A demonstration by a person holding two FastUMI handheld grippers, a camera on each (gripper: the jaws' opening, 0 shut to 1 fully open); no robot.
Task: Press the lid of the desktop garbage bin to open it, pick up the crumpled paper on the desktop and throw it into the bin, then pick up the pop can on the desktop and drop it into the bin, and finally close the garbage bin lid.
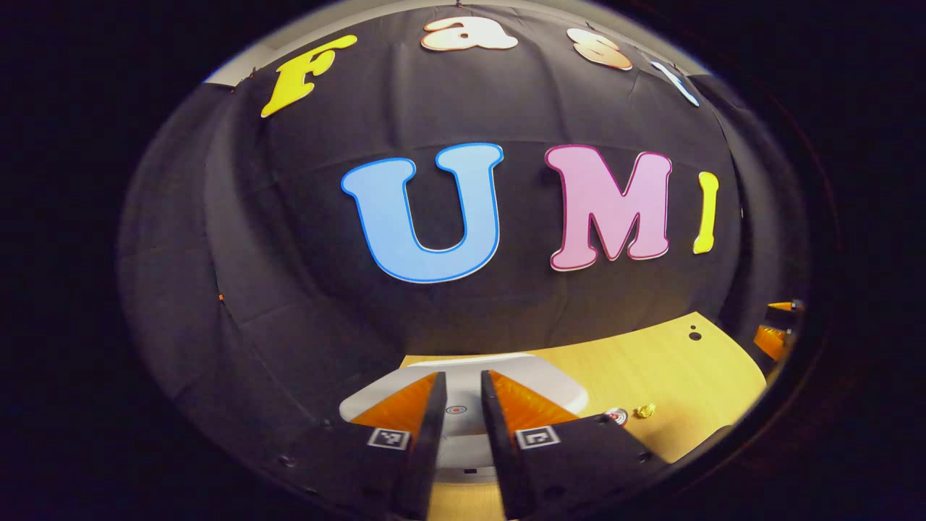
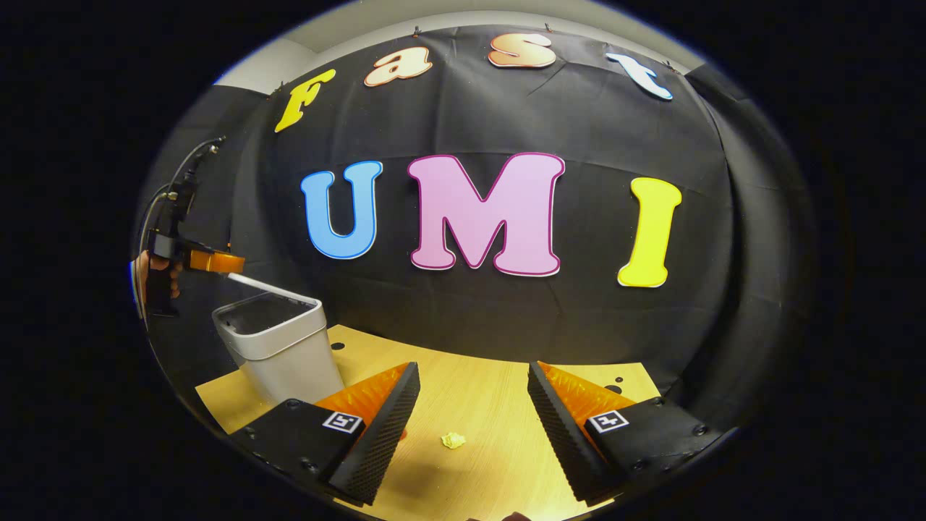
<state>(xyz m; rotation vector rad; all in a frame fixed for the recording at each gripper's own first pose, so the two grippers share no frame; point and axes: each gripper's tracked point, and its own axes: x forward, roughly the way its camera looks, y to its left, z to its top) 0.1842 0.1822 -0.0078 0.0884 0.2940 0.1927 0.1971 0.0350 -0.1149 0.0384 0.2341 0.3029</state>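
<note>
I am reading this as step 1, the lid press. In the left gripper view, the left gripper (image 1: 463, 405) is hovering over the bin's white lid (image 1: 550, 376), fingers nearly together with a narrow gap, holding nothing; I cannot tell whether it is touching. In the right gripper view, the bin (image 2: 278, 347) is standing at the table's (image 2: 492, 391) left end, its lid seemingly raised toward the far gripper. The crumpled paper (image 2: 453, 440) is lying on the table between the wide-open, empty fingers of the right gripper (image 2: 470, 405). The can (image 1: 616, 416) is sitting just beside the bin. Next, I judge, the right gripper is descending on the paper and closing.
</note>
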